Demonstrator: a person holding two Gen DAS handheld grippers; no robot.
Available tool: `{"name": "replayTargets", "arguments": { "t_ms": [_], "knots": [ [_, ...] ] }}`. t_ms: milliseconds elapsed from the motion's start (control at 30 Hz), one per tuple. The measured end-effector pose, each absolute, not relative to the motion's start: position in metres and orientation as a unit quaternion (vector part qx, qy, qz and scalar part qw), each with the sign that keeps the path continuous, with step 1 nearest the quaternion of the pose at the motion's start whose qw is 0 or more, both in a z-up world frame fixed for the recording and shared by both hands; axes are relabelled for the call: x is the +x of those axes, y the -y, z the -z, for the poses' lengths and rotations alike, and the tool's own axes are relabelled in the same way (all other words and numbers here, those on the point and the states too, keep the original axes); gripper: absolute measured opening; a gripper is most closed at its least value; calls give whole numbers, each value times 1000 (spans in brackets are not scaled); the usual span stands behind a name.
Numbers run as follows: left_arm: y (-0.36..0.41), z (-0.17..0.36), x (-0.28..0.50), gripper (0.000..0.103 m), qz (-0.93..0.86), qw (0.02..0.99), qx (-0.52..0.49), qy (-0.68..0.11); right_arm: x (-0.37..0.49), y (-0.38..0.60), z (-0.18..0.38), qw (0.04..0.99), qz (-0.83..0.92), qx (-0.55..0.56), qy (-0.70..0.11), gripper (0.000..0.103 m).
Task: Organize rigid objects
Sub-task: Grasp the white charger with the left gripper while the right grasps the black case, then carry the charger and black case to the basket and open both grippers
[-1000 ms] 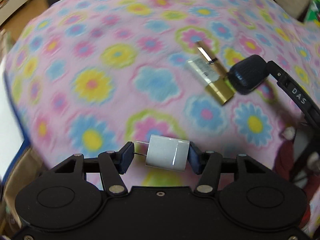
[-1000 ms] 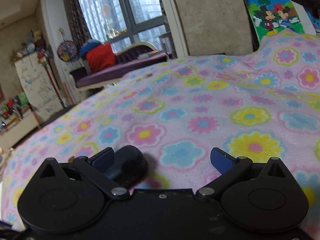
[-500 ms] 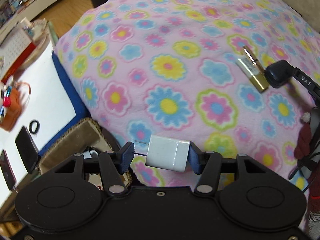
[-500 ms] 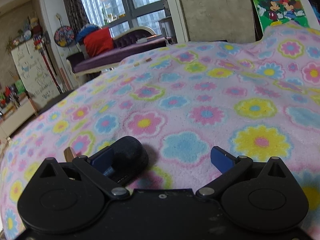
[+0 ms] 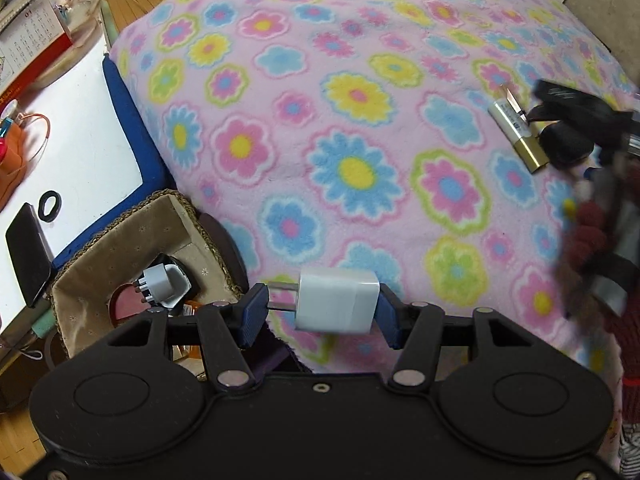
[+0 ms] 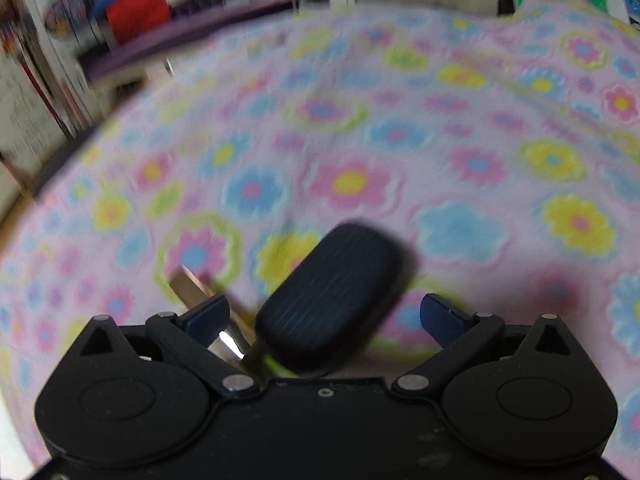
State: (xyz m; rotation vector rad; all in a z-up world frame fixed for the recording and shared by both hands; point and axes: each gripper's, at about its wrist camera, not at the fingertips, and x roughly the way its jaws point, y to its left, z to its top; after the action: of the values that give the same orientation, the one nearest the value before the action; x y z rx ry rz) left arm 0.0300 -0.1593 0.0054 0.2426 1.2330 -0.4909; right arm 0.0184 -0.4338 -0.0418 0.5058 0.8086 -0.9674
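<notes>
My left gripper (image 5: 320, 312) is shut on a white charger plug (image 5: 336, 306), prongs to the left, held above the near edge of the flowered blanket (image 5: 352, 168). Just left of it and below stands a fabric-lined basket (image 5: 160, 216) that holds a grey-white adapter (image 5: 164, 286). At the right lie a gold tube (image 5: 516, 132) and a black oval case (image 5: 564, 146), with the blurred right gripper (image 5: 580, 112) over them. In the right wrist view my right gripper (image 6: 324, 316) is open. The black case (image 6: 332, 296) lies between its jaws, untouched, and the gold tube (image 6: 192, 288) is by the left finger.
A white table (image 5: 80, 152) at the left carries a dark phone (image 5: 28, 252), a black ring (image 5: 51, 206) and a desk calendar (image 5: 28, 40). A red sleeve (image 5: 588, 232) shows at the right edge. Furniture and windows stand beyond the blanket.
My left gripper has carried the charger back to the blanket's edge, and the basket has come into view. My right gripper has tipped down, so the black case now sits centrally between its jaws.
</notes>
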Motion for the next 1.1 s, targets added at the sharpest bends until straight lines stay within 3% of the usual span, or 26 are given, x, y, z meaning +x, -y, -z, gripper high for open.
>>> {"name": "replayTargets", "arguments": {
  "t_ms": [33, 67, 100, 167, 400, 800, 1100],
  "knots": [
    [158, -5, 30, 53, 224, 783, 114, -570, 23, 431, 41, 786, 445, 211, -374, 100],
    [156, -5, 31, 52, 220, 784, 114, -569, 26, 429, 40, 789, 441, 189, -383, 87],
    [154, -5, 32, 51, 219, 784, 112, -570, 31, 429, 43, 784, 431, 165, -416, 67],
    [150, -6, 33, 49, 221, 783, 102, -572, 28, 425, 42, 796, 397, 117, -441, 55],
    [152, -8, 33, 46, 241, 778, 92, -573, -20, 434, 32, 810, 317, 100, -484, 54],
    [148, 0, 42, 42, 229, 775, 71, -585, -38, 412, 27, 825, 321, 91, -457, 53],
    [105, -12, 57, 42, 144, 809, 14, -570, -6, 270, 13, 876, 93, 105, -461, 50]
  ]
}}
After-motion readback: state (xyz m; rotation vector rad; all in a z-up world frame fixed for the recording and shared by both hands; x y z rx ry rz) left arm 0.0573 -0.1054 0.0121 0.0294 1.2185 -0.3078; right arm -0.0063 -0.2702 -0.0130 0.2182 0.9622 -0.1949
